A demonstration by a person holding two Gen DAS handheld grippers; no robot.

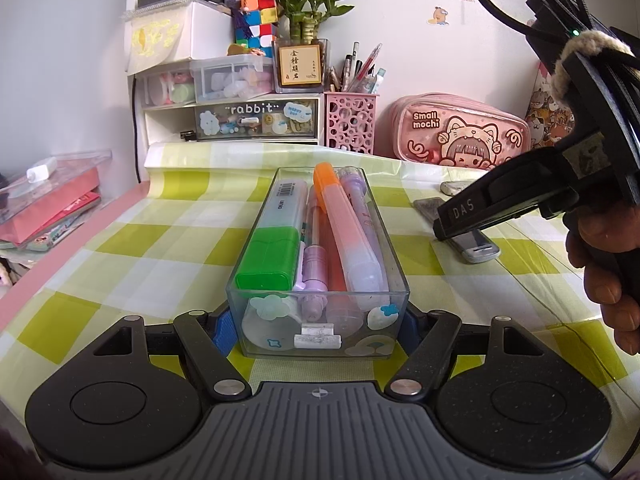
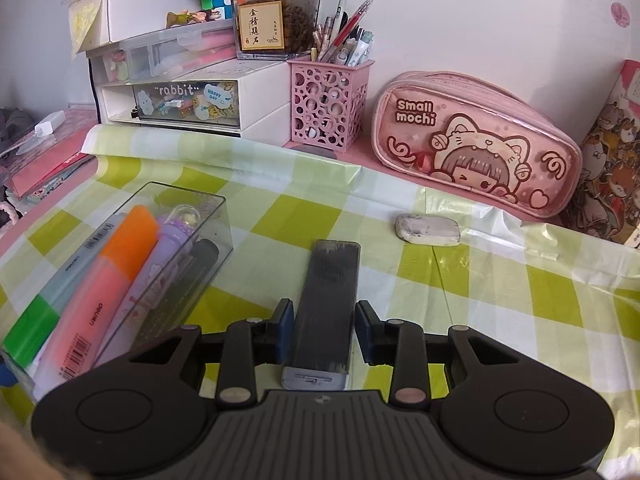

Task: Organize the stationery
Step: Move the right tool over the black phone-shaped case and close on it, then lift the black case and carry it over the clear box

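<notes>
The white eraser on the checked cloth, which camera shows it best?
The right wrist view: the white eraser lies whole and unobstructed beyond the right gripper. In the left wrist view only a sliver shows behind the right gripper's finger.

you get bright, even daylight in both views. soft shadows sit under the clear box [image 1: 318,280]. the plastic cloth [image 2: 500,280] on the surface throws glare at right. fisheye bending curves the edges, corners go dark, and focus stays sharp centrally.

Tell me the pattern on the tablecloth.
Green-and-white check; the tablecloth shows best in the right wrist view.
</notes>
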